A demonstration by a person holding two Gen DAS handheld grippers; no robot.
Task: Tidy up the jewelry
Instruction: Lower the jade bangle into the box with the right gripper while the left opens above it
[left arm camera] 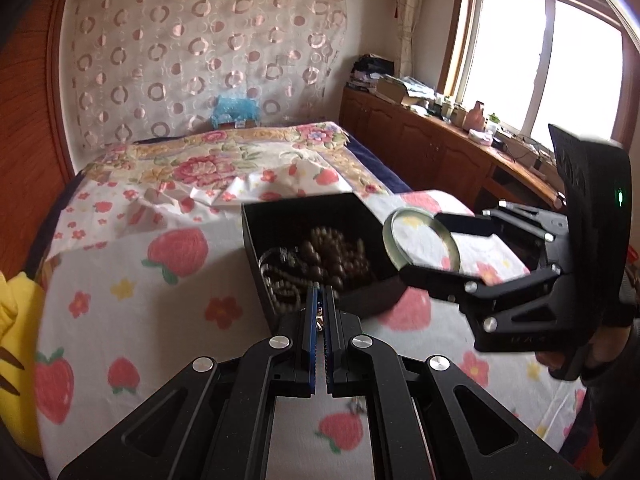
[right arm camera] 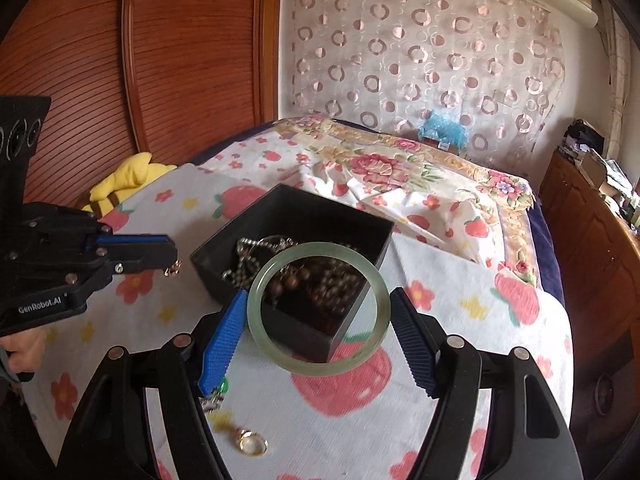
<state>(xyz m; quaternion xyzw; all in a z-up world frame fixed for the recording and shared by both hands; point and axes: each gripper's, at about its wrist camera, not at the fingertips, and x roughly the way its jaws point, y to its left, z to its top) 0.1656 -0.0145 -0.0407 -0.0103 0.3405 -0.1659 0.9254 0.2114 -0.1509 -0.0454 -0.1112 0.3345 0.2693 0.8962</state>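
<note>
A black open box (left arm camera: 256,236) (right arm camera: 360,220) sits on the strawberry-print sheet, holding brown beads (left arm camera: 336,256) and silver chains (right arm camera: 248,252). My right gripper (right arm camera: 318,312) is shut on a pale green jade bangle (right arm camera: 256,304) (left arm camera: 390,248), holding it flat just above the box's near corner. My left gripper (left arm camera: 320,300) is shut on a small gold piece of jewelry (right arm camera: 173,269) (left arm camera: 319,322), held left of the box above the sheet. A gold ring (right arm camera: 252,442) and small green-beaded pieces (right arm camera: 220,390) lie on the sheet under my right gripper.
The bed carries a floral quilt (right arm camera: 380,164) behind the box. A yellow plush toy (right arm camera: 124,180) (left arm camera: 16,344) lies at the bed's left edge. A wooden cabinet (left arm camera: 432,144) with clutter stands along the window side. A wooden wardrobe (right arm camera: 160,60) stands behind.
</note>
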